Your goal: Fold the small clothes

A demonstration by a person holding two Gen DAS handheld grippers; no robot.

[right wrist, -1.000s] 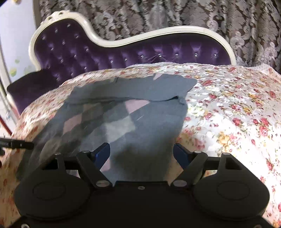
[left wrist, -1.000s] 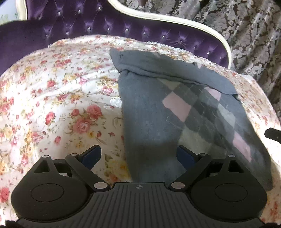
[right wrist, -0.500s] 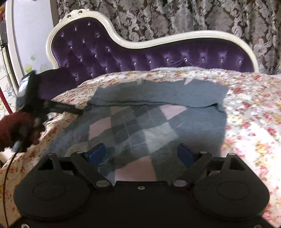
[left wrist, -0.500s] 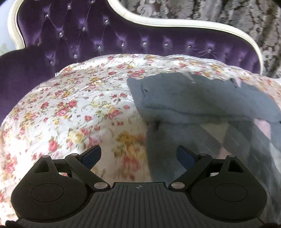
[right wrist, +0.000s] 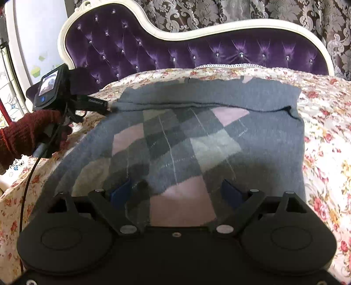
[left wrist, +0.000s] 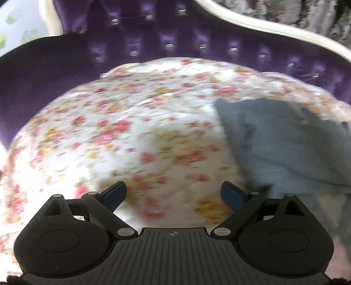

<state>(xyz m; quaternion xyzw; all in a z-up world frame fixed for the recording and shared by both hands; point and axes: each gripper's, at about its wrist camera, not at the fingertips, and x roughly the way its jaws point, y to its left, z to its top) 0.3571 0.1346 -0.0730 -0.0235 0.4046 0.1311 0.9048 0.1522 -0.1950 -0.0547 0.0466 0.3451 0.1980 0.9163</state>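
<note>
A grey sweater with a pink and grey argyle front lies flat on the floral sheet, its top part folded over as a plain grey band. My right gripper is open just above the sweater's near edge. My left gripper is open and empty over the floral sheet, left of the sweater's folded corner. In the right wrist view the left gripper's tip reaches the band's left end, held by a hand in a red glove.
The floral sheet covers a purple tufted sofa with a cream frame. Patterned curtains hang behind. A cable hangs from the left gripper at the sheet's left edge.
My left gripper has swung left and forward, off the sweater and over the bare sheet; its view is blurred by motion. My right gripper has moved closer to the sweater's near edge.
</note>
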